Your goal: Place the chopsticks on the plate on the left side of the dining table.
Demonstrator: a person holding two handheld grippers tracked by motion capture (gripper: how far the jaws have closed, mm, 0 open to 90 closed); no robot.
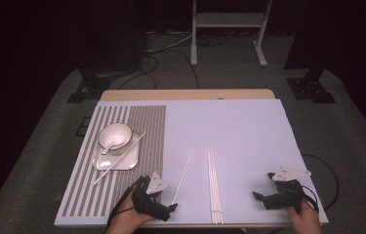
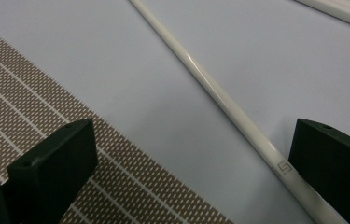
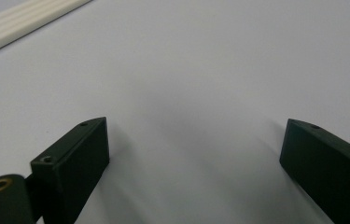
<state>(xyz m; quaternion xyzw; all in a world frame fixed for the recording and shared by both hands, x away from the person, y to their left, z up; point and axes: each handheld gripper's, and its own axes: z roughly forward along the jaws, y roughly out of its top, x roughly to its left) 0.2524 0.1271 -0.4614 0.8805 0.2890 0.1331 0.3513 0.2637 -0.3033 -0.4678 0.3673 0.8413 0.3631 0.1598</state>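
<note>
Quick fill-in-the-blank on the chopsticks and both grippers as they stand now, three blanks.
1. The left gripper has its jaws ____ around the single chopstick.
2. The spoon lies in the ____.
3. The right gripper sits to the ____ of the chopstick bundle.

Missing words: open; bowl; right

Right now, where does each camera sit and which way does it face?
High view: above the person's side, looking forward and down at the table; both hands, left gripper, right gripper.
Left gripper view: between open jaws at the single chopstick.
Right gripper view: between open jaws at bare tabletop.
Both gripper views share the chopstick bundle.
</note>
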